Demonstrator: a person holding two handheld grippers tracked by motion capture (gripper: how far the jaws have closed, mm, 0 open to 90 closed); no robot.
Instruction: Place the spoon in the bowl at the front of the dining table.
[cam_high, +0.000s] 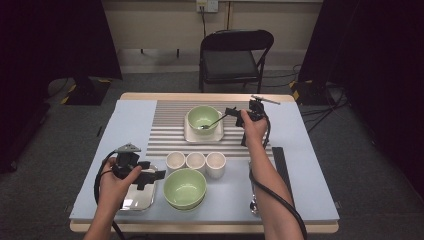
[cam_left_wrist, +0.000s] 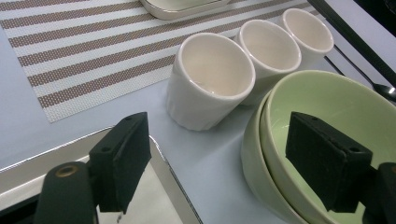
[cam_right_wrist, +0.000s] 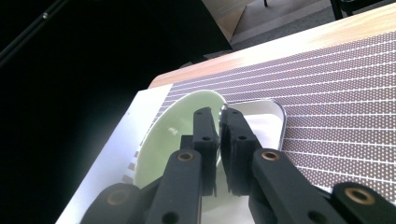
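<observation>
The right tongs (cam_high: 231, 111) are clenched on the handle of a spoon (cam_high: 212, 122), whose tip rests inside the far green bowl (cam_high: 203, 118). That bowl sits on a white square plate (cam_high: 189, 134) on the striped mat (cam_high: 165, 125), toward the far middle of the worktop (cam_high: 130, 125). The spoon looks thin, stiff, light and probably slick, so a grip well up the handle, as now, seems best; a loose hold could let it swivel. The bowl looks glazed and breakable.

The left tongs (cam_left_wrist: 215, 158) are released, hovering with nothing between them over a metal tray (cam_high: 142, 197) at the near left, beside stacked green bowls (cam_high: 185, 188) and three white cups (cam_high: 195, 161). A pale blue sheet covers the worktop. A black folding chair (cam_high: 235, 55) stands beyond on grey carpet, between dark curtains.
</observation>
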